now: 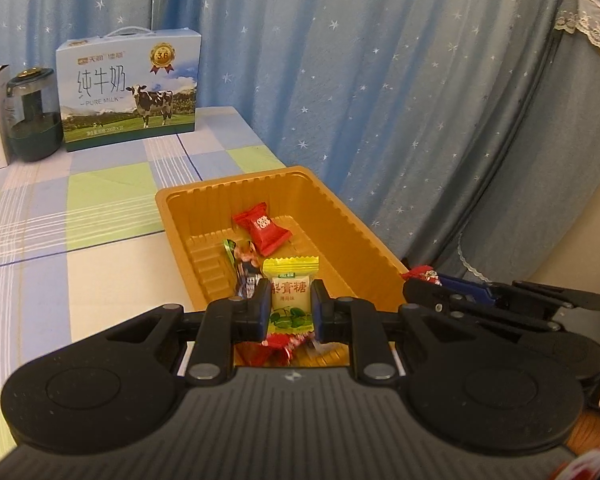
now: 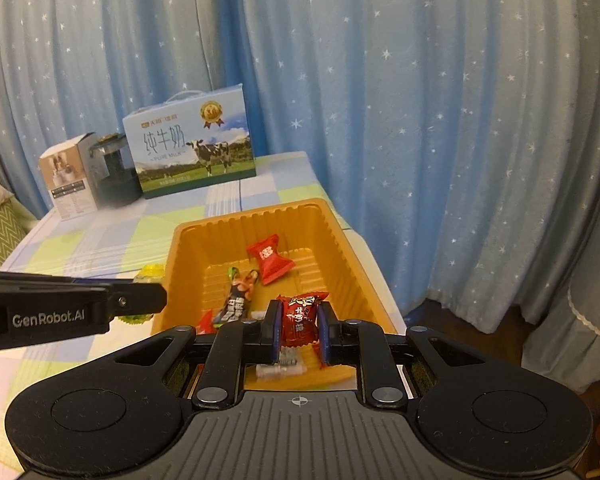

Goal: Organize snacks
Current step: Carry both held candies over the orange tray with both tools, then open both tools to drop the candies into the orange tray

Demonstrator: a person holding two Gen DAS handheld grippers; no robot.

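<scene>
The left gripper (image 1: pixel 291 309) has its jaws clamped on a yellow-and-white candy (image 1: pixel 291 294) with a green leaf print at its lower end, held upright over the near end of the orange tray (image 1: pixel 380 240). The right gripper (image 2: pixel 299 330) has its jaws clamped on a red candy (image 2: pixel 301 320) with white lettering, likewise held above the near part of the tray (image 2: pixel 352 256). The tray sits on the counter (image 1: pixel 80 248), which is covered with a checked cloth in blue, green and white, close along the counter's right edge beside the blue star-patterned curtain (image 1: pixel 380 80). Inside the tray, a red square candy (image 1: pixel 262 229) lies toward the far end, and a long dark wrapper with a green tip (image 1: pixel 242 266) lies on the ribbed floor just left of it. More red wrappers (image 1: pixel 284 346) show at the near end of the tray beneath the left gripper, and a pale wrapped piece (image 2: pixel 280 370) lies under the right gripper. In the left wrist view the right gripper's fingers reach in from the right, just beyond the tray's near right corner, with the red candy at their tip. In the right wrist view the left gripper comes in from the left edge, and part of its yellow candy shows beside the tray's left wall. At the far left corner of the counter stand a blue milk carton (image 1: pixel 130 88) printed with a cow, a dark green jar (image 1: pixel 32 114) just left of it, and a small white box (image 2: pixel 66 178) beside the jar
</scene>
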